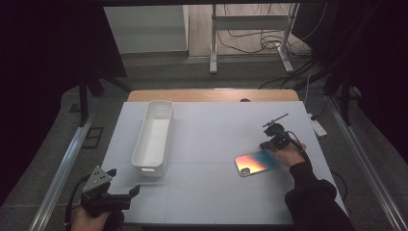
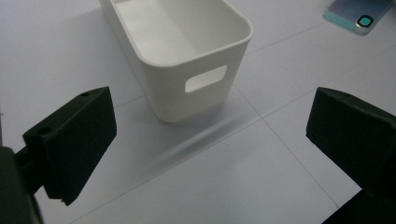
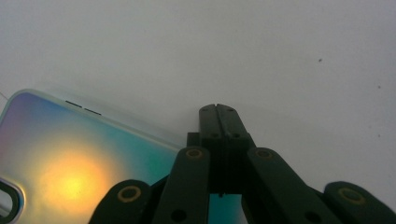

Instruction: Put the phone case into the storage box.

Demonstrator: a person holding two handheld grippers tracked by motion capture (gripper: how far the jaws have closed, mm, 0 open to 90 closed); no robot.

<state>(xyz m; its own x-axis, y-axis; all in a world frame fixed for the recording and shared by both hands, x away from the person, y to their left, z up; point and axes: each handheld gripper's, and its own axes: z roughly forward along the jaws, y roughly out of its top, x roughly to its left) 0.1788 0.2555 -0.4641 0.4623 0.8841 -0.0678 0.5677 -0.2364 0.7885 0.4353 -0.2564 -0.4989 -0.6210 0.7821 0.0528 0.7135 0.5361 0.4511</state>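
Observation:
A phone (image 1: 256, 162) with a shiny orange-to-teal back lies flat on the white table, right of the middle. My right gripper (image 1: 268, 144) sits at the phone's far right corner, held by a hand in a black sleeve. In the right gripper view its jaws are pressed together with nothing between them, and the tips (image 3: 217, 109) reach just past the phone's (image 3: 70, 158) edge. My left gripper (image 1: 125, 181) rests at the table's near left corner, open (image 2: 210, 126) and empty. It faces the handle end of a white bin (image 2: 196, 93).
The long white bin (image 1: 150, 171) stands empty, left of the middle, running front to back. The phone's camera corner (image 2: 362, 11) shows far right in the left gripper view. Metal rails flank the table (image 1: 207, 192); cables and a stand lie on the floor behind.

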